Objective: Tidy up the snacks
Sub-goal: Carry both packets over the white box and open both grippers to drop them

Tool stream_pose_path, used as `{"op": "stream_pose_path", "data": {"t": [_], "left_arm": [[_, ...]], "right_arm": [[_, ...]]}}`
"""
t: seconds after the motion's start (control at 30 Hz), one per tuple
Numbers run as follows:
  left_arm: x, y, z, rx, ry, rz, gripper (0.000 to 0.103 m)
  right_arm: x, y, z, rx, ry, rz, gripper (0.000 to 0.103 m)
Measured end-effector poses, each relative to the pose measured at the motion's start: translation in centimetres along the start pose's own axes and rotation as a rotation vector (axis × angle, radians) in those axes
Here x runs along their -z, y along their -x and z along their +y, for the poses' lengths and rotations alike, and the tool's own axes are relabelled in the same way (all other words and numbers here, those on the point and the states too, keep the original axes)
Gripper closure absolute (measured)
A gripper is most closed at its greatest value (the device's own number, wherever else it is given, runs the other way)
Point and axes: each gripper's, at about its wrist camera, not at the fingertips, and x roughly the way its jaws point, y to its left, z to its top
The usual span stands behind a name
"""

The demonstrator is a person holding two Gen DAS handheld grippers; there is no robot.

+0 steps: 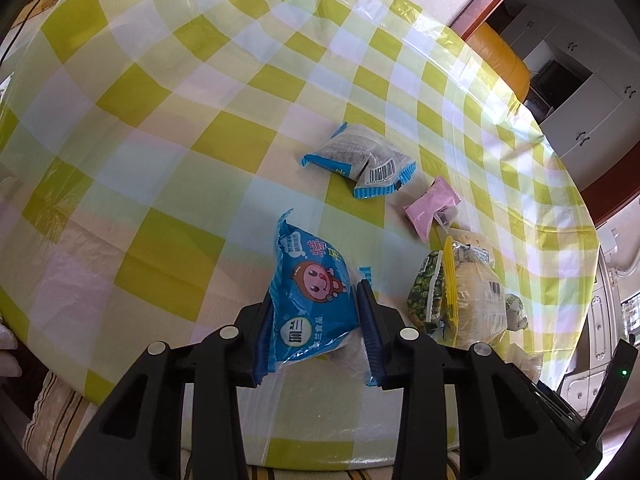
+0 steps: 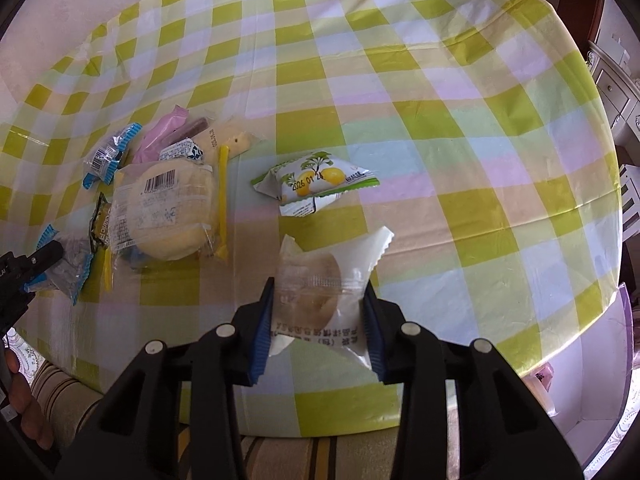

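My left gripper (image 1: 316,320) is shut on a blue snack packet (image 1: 308,292) with a cartoon face, held above the checked tablecloth (image 1: 160,120). My right gripper (image 2: 318,320) is shut on a clear and white pastry packet (image 2: 324,284). A lemon-print packet (image 2: 316,184) lies just beyond it. To the left, a pile holds a large bun packet (image 2: 168,208), a pink packet (image 2: 160,138) and small blue-edged packets (image 2: 108,156). The left gripper's tip (image 2: 40,258) shows at the left edge of the right wrist view.
In the left wrist view a blue-edged packet (image 1: 360,160), a pink packet (image 1: 430,208) and a green and yellow pile (image 1: 452,292) lie to the right. The table's near edge (image 2: 340,424) is close below both grippers. A striped seat (image 2: 320,456) lies under it.
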Motion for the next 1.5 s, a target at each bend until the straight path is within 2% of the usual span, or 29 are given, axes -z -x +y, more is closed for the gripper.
{"op": "stream_pose_path", "data": {"t": [0.57, 0.7, 1.0, 1.5], "left_arm": [[3.2, 3.2, -2.8, 0.026, -0.061, 0.020, 0.071], [3.8, 3.5, -4.1, 0.065, -0.078, 0.039, 0.071], [5.9, 3.8, -10.0, 0.180, -0.177, 0.091, 0.071], [12.4, 0.3, -21.3, 0.347, -0.402, 0.287, 0.071]], "right_arm": [[2.0, 3.2, -3.9, 0.034, -0.034, -0.006, 0.063], [2.3, 3.7, -5.2, 0.038, -0.053, -0.018, 0.063], [3.9, 4.7, -9.6, 0.076, -0.126, -0.027, 0.063], [7.1, 5.2, -18.3, 0.182, -0.273, -0.012, 0.063]]}}
